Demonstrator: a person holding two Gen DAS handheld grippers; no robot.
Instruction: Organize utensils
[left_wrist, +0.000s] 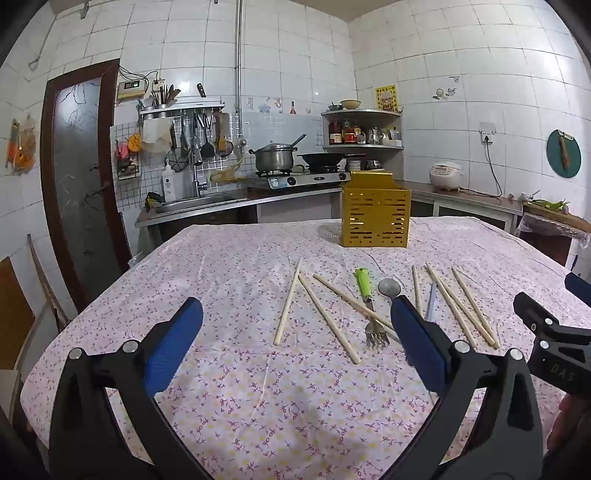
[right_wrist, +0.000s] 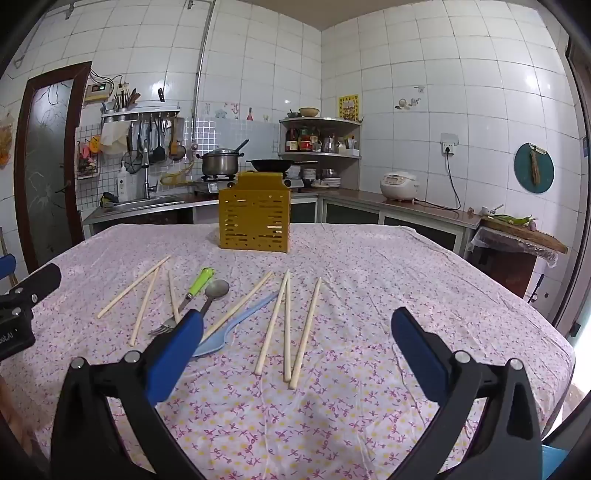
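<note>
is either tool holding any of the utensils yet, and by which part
Nothing is held. The left tool and the right tool both stand wide open above the tablecloth.

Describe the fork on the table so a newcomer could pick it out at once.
Start at the yellow slotted box standing on the flowered tablecloth, then come toward the camera to the utensils scattered in front of it. Among the pale wooden chopsticks lies the fork, beside a metal spoon. It alone has a bright green handle and metal tines.

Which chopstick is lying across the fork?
The chopstick third from the left in the left wrist view: it alone crosses the green-handled fork. The other chopsticks lie clear of it on the cloth.
</note>
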